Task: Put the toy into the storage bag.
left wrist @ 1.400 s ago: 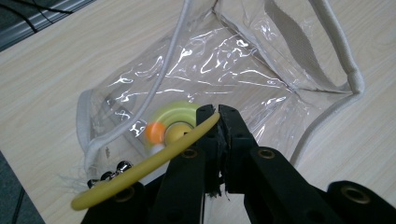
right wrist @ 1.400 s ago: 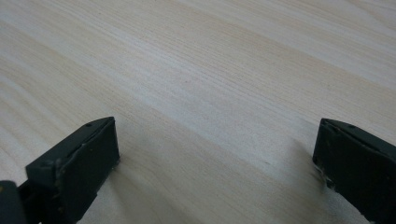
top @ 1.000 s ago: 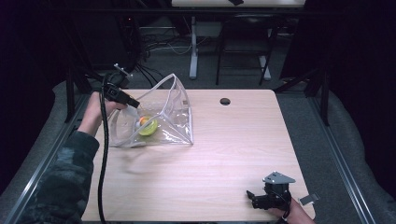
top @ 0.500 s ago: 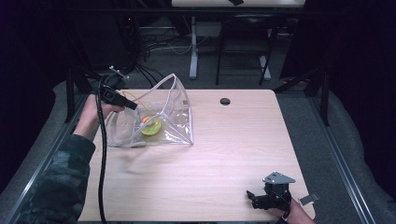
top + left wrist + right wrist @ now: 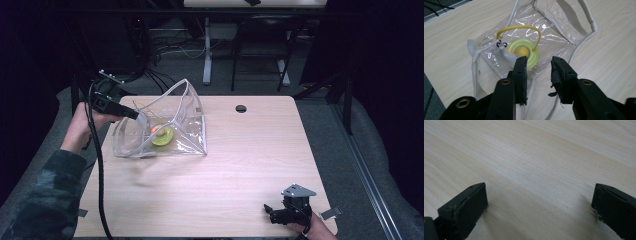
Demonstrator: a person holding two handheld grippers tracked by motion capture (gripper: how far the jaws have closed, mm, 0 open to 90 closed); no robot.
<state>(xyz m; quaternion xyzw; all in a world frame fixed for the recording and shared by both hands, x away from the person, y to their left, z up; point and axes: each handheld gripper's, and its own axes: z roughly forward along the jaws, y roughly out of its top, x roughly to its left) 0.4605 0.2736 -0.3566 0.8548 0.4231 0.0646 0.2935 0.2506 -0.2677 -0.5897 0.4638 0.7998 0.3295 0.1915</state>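
We see the clear bag (image 5: 165,127) at centre-left of the high view on the bench (image 5: 240,165), w/ a green-yellow toy (image 5: 524,51) inside. Left tool (image 5: 537,65) at bag's left rim, jaws partly apart, gripping nothing. Right tool (image 5: 539,202) lower right, jaws wide apart, empty.

Clear plastic bag (image 5: 554,35) w/ white trim; lime-green reel (image 5: 524,51), yellow centre, yellow cord (image 5: 520,27). Pale wood-grain counter (image 5: 240,165). Black tongs (image 5: 537,72). Camo sleeve (image 5: 42,200).
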